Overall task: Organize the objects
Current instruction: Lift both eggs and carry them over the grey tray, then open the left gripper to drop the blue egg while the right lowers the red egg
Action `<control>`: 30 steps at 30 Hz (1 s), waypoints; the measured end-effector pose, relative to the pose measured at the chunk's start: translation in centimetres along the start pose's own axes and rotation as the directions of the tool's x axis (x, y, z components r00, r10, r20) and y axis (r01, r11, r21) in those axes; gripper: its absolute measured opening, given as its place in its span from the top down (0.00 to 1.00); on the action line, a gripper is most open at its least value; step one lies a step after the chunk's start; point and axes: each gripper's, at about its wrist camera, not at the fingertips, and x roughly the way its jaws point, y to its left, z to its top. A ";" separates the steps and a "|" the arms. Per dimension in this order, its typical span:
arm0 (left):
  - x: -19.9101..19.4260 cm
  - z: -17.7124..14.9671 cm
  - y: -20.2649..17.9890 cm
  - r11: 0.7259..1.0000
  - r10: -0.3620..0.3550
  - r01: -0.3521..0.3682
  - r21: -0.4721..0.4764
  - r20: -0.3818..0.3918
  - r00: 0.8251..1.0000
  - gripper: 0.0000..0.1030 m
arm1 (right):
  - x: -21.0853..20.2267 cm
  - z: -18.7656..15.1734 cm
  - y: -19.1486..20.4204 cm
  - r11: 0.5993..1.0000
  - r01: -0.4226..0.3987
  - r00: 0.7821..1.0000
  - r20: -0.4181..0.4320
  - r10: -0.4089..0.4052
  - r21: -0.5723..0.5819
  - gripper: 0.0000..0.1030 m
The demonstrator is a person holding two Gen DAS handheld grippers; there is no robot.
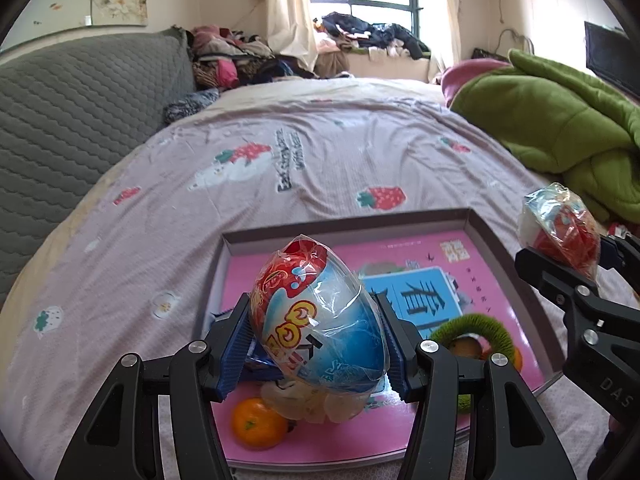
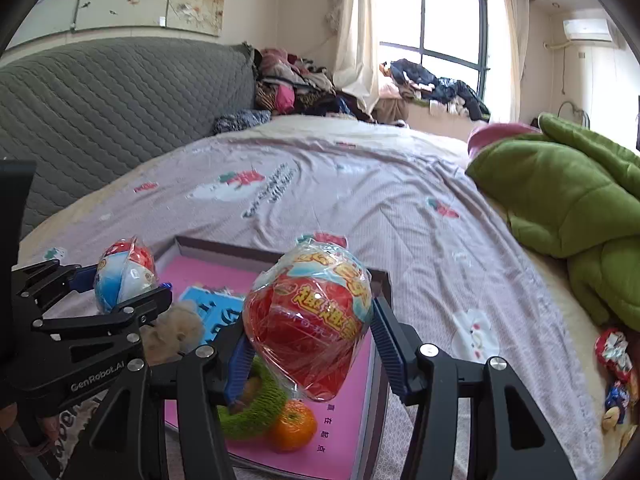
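In my left gripper [image 1: 316, 344] I hold a blue-and-red wrapped egg [image 1: 316, 316], plastic-sealed, its crinkled film glossy, red cap toward 12 o'clock and blue body below. My blue-padded fingers [image 1: 236, 344] pinch it at 9 and 3 o'clock, touching both flanks, and it stands tilted slightly to 11 o'clock above the shallow grey box [image 1: 476, 220] with its pink printed floor.

My right gripper [image 2: 312, 348] pinches a red wrapped egg [image 2: 308, 320], mostly red with yellow lettering and a pale blue band near its top; the fingers [image 2: 386, 336] press its sides at 9 and 3 o'clock. It hangs above the box [image 2: 382, 276], over its right half.

Inside the box lie an orange mandarin [image 1: 256, 424] at 7 o'clock of the blue egg, a pale fuzzy toy [image 2: 176, 332] partly hidden under it, a green fuzzy ring [image 1: 472, 332] at 4 o'clock, and a second mandarin [image 2: 294, 426] touching the ring. The box rests on the bed [image 1: 320, 148] with a strawberry-print sheet; a green quilt [image 1: 560, 120] lies at 2 o'clock.
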 end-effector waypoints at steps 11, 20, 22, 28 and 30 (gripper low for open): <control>2.5 -1.3 -0.7 1.000 -0.010 0.011 0.012 -0.051 0.999 0.42 | 3.1 -1.4 -1.0 1.000 0.008 0.997 -0.076 -0.006 0.027 0.47; 3.4 -2.3 -1.4 0.999 -0.007 0.010 0.042 -0.067 0.998 0.42 | 5.1 -2.6 -1.2 0.999 0.012 0.990 -0.143 -0.007 0.033 0.47; 3.6 -2.4 -1.4 0.999 -0.010 0.013 0.039 -0.072 0.997 0.42 | 5.6 -2.9 -1.1 0.999 0.016 0.987 -0.160 -0.011 0.032 0.47; 4.4 -3.1 -1.4 0.999 -0.027 0.030 0.029 -0.118 0.993 0.42 | 6.0 -3.4 -1.1 0.999 0.010 0.985 -0.172 -0.001 0.048 0.47; 4.6 -3.3 -1.4 0.999 -0.028 0.031 0.027 -0.122 0.992 0.42 | 6.1 -3.4 -1.2 0.998 0.004 0.985 -0.174 0.006 0.059 0.47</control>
